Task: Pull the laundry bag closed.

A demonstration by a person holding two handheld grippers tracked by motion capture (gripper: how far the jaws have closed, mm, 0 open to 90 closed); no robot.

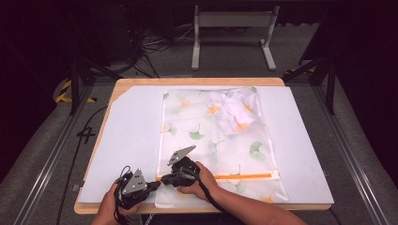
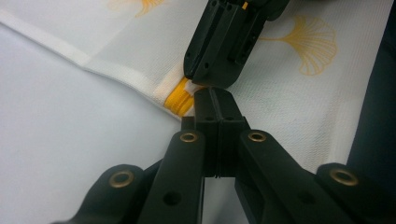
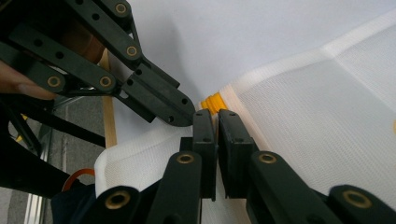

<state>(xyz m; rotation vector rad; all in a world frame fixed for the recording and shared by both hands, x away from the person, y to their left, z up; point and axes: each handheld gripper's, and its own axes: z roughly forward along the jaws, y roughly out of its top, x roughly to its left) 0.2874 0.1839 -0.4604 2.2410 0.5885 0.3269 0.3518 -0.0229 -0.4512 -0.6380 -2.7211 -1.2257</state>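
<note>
A thin mesh laundry bag (image 1: pixel 216 140), white and half see-through, printed with green and orange ginkgo leaves, lies flat in the middle of a white sheet (image 1: pixel 126 140) that covers the wooden table (image 1: pixel 141 81). Inside the bag, at its far end, there is one crumpled white cloth (image 1: pixel 234 110). One orange zipper (image 1: pixel 244 176) runs across the bag near its close end.

Two grippers work at the left end of this zipper. The left gripper (image 1: pixel 157 183) comes from the left of the bag corner, and the right gripper (image 1: pixel 164 179) is just beside it, over the bag. Each carries one grey three-cornered plate.

The left gripper view shows the ribbed orange zipper end (image 2: pixel 180 99) and the bag's white woven hem. There the left gripper (image 2: pixel 215 99) has its jaws pressed together, tip against the zipper end, but I cannot tell if something is caught between them. In the right gripper view the right gripper (image 3: pixel 215 115) has jaws nearly together with a thin slit, on the hem beside the orange end (image 3: pixel 212 102); whether they pinch it is not clear.
</note>
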